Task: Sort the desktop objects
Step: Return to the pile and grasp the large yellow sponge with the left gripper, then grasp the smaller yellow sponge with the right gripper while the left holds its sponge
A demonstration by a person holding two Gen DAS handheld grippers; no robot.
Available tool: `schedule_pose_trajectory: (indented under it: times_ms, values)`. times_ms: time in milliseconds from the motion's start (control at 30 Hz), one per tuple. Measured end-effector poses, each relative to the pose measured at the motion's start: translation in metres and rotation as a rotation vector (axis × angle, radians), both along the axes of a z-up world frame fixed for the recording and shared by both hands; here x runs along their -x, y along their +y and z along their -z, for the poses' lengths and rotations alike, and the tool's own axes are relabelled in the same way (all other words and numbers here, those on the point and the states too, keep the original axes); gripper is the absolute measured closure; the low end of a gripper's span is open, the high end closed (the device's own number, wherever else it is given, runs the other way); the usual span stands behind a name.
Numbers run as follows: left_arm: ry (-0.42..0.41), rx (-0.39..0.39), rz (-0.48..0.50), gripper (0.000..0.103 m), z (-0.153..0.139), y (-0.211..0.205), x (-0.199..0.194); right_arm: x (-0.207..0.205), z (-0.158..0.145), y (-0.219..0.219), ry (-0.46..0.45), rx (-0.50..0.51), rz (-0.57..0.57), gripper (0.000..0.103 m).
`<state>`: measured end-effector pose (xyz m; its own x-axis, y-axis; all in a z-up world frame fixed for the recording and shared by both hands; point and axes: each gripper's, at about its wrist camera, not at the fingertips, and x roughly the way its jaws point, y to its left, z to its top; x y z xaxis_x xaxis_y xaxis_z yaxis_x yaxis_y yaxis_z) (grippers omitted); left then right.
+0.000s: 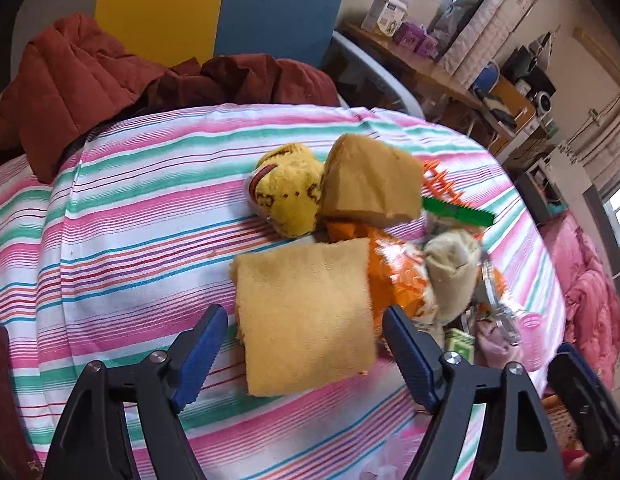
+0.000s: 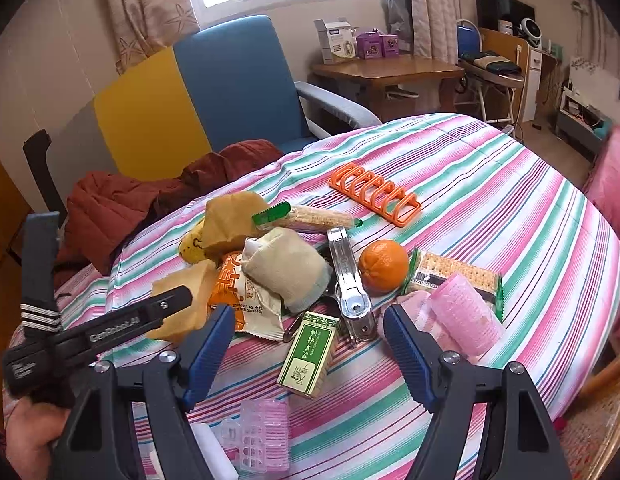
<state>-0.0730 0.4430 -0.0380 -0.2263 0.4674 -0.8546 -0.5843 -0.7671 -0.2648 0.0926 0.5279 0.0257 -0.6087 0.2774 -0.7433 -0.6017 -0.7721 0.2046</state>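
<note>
Left gripper (image 1: 303, 340) is hanging wide open around the folded yellow cloth (image 1: 303, 322), sitting just in front of the plush toy (image 1: 287, 190) on the table (image 1: 129, 200), and it's looking soft and floppy, so I'm guessing pinching across the thick folded edge works best.

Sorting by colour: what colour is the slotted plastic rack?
Orange rack; clearest in the right wrist view.
</note>
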Motion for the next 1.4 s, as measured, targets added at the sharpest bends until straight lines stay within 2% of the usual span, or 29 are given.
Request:
schedule_pose_trajectory:
  times_ms: [67,133,167,233,433,600,767,867,1033,1133,1200,1267,1400]
  values:
    - [0.0,0.014,0.002,0.022,0.008,0.002,0.001,0.001,0.001,0.0,-0.003,0.004,-0.001,0.026]
    - [-0.011,-0.009,-0.002,0.02,0.015,-0.001,0.002,0.002,0.002,-0.001,-0.008,0.009,-0.006,0.026]
    - [-0.014,-0.027,-0.003,0.022,0.018,-0.004,0.001,0.002,0.002,-0.001,-0.011,0.01,-0.008,0.026]
    - [-0.035,-0.08,0.014,0.037,0.02,-0.01,0.0,0.002,0.003,-0.003,-0.017,0.007,-0.012,0.026]
    - [0.043,-0.077,0.072,0.042,0.015,-0.023,-0.018,0.003,0.008,-0.001,-0.028,0.034,-0.011,0.026]
    - [0.021,-0.13,0.023,0.046,0.015,-0.048,-0.024,0.004,0.009,-0.001,-0.034,0.029,-0.012,0.026]
    - [0.026,-0.168,-0.024,0.046,-0.004,-0.073,-0.025,0.006,0.009,-0.002,-0.029,0.031,-0.022,0.026]
    - [0.022,-0.103,-0.016,0.046,-0.012,-0.086,-0.029,0.006,0.006,-0.005,-0.009,0.025,-0.037,0.026]
    - [-0.016,-0.01,-0.024,0.045,0.0,-0.108,-0.033,0.014,0.002,-0.015,0.024,0.029,-0.087,0.026]
    - [-0.052,-0.04,-0.052,0.044,0.007,-0.117,-0.028,0.033,-0.003,-0.016,0.055,0.025,-0.119,0.026]
    - [-0.066,-0.049,-0.063,0.044,0.009,-0.116,-0.024,0.052,-0.008,-0.015,0.051,-0.034,-0.128,0.026]
    - [-0.058,-0.04,-0.051,0.044,0.01,-0.112,-0.024,0.076,-0.01,-0.011,0.032,-0.061,-0.143,0.024]
    - [-0.051,-0.05,-0.046,0.043,0.014,-0.11,-0.021,0.127,-0.001,0.003,-0.032,-0.05,-0.143,0.024]
